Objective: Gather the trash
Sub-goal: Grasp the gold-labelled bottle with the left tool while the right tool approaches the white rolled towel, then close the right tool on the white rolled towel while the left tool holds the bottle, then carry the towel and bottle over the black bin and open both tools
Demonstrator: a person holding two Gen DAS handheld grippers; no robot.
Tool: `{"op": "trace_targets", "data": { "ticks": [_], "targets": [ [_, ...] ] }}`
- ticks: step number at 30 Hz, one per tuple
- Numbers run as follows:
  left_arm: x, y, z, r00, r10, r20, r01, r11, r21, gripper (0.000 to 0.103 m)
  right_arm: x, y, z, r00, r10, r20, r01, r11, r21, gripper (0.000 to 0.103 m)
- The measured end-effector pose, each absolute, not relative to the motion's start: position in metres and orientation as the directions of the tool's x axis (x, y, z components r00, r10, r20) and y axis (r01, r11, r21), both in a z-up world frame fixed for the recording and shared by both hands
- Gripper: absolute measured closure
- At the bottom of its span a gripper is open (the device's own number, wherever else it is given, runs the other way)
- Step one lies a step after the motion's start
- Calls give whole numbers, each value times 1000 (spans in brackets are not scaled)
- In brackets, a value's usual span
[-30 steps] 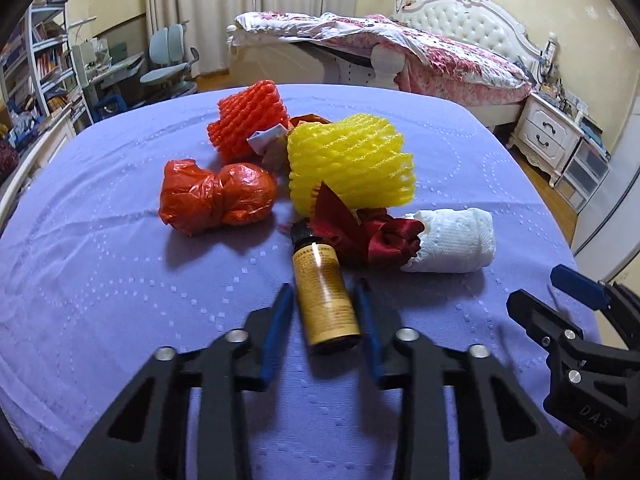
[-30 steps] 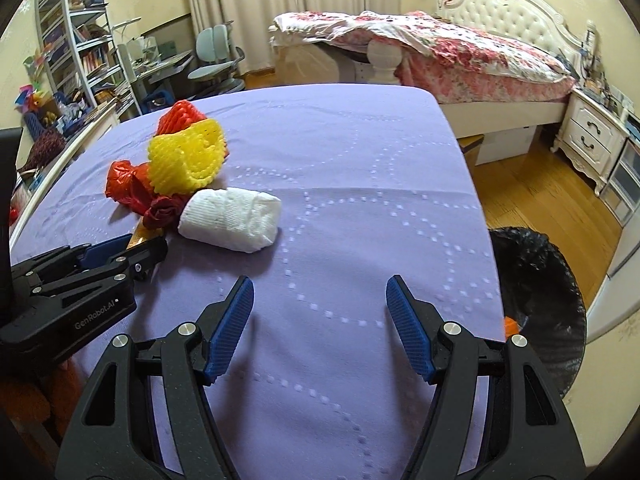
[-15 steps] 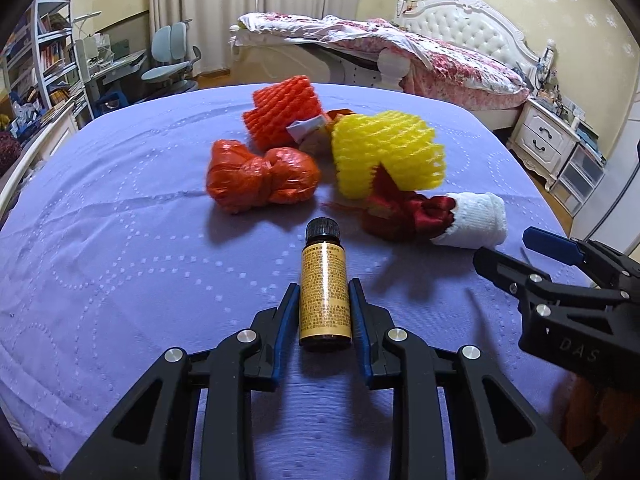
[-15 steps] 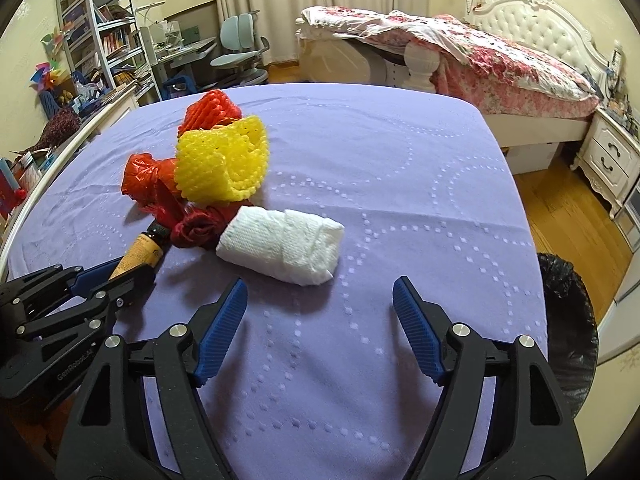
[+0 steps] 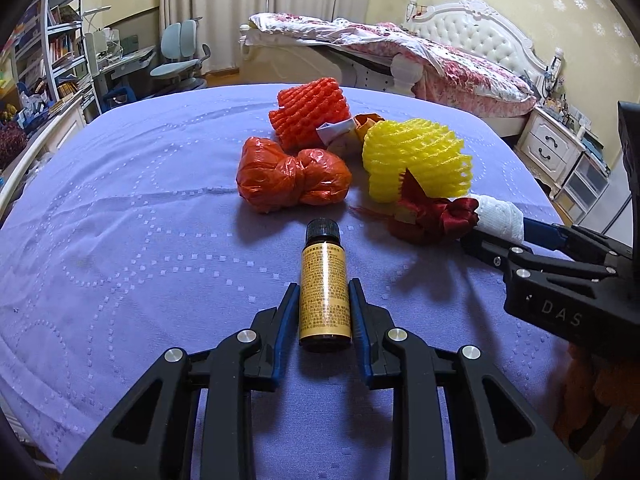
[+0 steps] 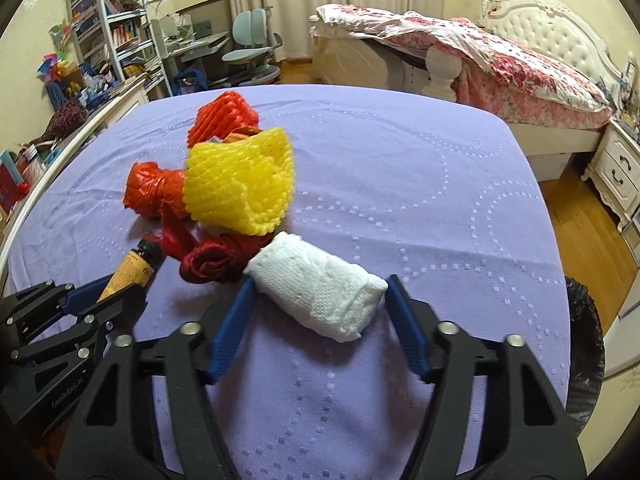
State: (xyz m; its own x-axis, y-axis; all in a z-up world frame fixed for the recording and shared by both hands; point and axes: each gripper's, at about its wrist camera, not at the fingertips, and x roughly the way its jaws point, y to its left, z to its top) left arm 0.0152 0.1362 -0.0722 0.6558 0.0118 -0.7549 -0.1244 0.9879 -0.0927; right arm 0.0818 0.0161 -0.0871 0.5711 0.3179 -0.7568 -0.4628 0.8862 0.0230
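White tissue roll (image 6: 320, 288) between closing right gripper (image 6: 318, 320) fingers

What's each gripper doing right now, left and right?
Left gripper: shut on the small brown bottle.
Right gripper: jaws closing around the white paper wad, pads at its ends, not clearly pressing yet.

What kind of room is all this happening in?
Most likely a bedroom at home: a bed with a tufted white headboard, a white nightstand, and a desk with a swivel chair by bookshelves.
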Motion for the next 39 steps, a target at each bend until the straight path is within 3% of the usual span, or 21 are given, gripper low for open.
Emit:
{"op": "trace_targets", "data": {
  "ticks": [5, 18, 39],
  "targets": [
    [14, 137, -70, 661, 5, -750, -120, 988, -99, 75, 73, 14, -86, 572, 321, -755, -459, 888, 30, 47],
    [2, 131, -63, 697, -22, -717, -85, 990, -114, 76, 46, -17, -78, 598, 313, -738, -404, 913, 60, 47],
    [-1, 31, -37, 755, -156, -637, 133, 988, -84, 75, 24, -139, -60, 720, 175, -672, -143, 984, 103, 47]
  ]
}}
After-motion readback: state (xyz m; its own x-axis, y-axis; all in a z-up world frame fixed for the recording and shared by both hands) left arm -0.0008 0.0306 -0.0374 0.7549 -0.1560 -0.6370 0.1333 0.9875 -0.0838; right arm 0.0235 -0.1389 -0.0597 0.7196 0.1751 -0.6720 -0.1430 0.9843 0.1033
